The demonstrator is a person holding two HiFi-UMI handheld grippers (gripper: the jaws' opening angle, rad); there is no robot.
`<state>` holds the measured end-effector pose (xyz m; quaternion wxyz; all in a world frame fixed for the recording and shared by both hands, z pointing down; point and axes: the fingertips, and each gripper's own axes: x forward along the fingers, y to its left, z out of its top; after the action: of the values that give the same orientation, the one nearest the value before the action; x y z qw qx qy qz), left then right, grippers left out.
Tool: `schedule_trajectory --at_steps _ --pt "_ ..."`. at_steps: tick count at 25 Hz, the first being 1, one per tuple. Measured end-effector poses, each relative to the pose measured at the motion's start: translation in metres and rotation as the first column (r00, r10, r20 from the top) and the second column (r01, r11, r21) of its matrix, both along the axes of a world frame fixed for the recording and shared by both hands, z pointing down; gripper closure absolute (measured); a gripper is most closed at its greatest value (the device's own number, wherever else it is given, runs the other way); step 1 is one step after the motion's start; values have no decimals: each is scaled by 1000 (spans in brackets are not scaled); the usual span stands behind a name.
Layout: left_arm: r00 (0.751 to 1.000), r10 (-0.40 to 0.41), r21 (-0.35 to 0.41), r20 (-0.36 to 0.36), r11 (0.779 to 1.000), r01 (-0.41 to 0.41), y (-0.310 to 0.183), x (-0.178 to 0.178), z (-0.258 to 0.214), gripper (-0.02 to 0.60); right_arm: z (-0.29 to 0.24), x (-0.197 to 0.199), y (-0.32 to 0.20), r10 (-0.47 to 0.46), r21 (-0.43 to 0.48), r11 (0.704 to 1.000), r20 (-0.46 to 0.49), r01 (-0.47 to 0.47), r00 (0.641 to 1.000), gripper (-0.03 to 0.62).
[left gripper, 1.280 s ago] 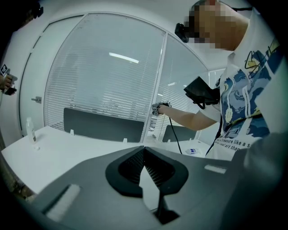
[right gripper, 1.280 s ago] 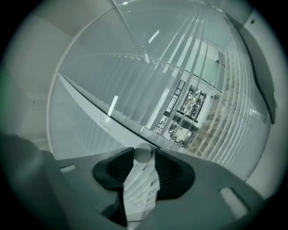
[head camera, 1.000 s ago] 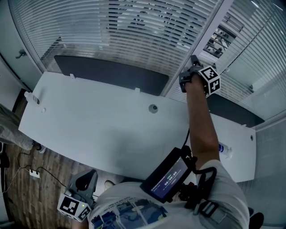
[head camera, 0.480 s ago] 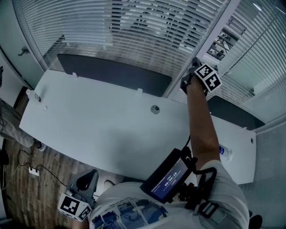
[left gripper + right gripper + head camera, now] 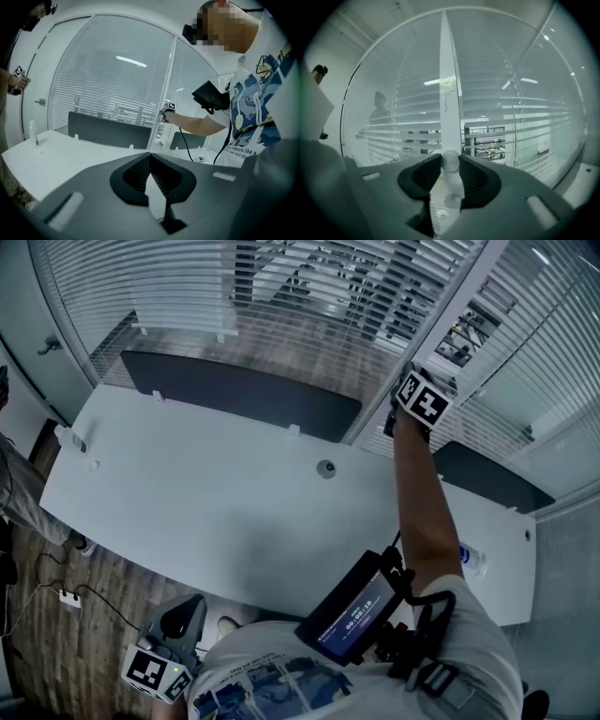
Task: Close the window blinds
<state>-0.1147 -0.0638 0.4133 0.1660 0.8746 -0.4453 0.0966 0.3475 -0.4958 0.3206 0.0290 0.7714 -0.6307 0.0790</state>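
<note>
White slatted blinds (image 5: 281, 296) hang behind the glass beyond the desk, their slats partly tilted with dark gaps between them. My right gripper (image 5: 406, 373) reaches up to the white window post (image 5: 441, 324). In the right gripper view its jaws (image 5: 451, 160) are shut on a round white blinds knob (image 5: 450, 161) on that post (image 5: 449, 84), with the slats (image 5: 525, 122) on both sides. My left gripper (image 5: 178, 615) hangs low beside the person's hip, away from the window; its pads (image 5: 150, 157) meet at the tips with nothing between them.
A long white desk (image 5: 206, 502) stands between the person and the window, with dark partition screens (image 5: 244, 395) along its far edge. A water bottle (image 5: 472, 557) lies at its right end and a small bottle (image 5: 64, 439) at its left. Another person (image 5: 14, 84) stands at far left.
The right gripper's marker cube has turned and shifted a little left while staying at the post. The head view has tilted, showing more of the blind's lower edge. The left gripper has not moved.
</note>
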Motion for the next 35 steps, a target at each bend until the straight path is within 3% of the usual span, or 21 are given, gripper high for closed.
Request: schedule_trajectory --at_steps 5,11,18,23,35 --pt "1000 -1 -1 0 1000 1 0 -1 1 577 1 -1 0 4 -47 999 -184 -13 983 470" --pt "1000 4 -2 1 1000 -4 0 1 6 577 2 -8 -2 -36 -105 994 -419 -9 907 470" --pt "1000 14 1 -2 1000 -14 -2 3 8 577 7 -10 -2 -65 -160 986 -602 -40 796 470" --pt "1000 23 -1 -5 1000 -23 -4 3 10 577 11 -12 -4 -94 -195 978 -717 -69 691 470" --pt "1000 29 -3 -3 1000 -29 -3 1 12 577 17 -13 -6 -135 -219 966 -880 -136 456 470"
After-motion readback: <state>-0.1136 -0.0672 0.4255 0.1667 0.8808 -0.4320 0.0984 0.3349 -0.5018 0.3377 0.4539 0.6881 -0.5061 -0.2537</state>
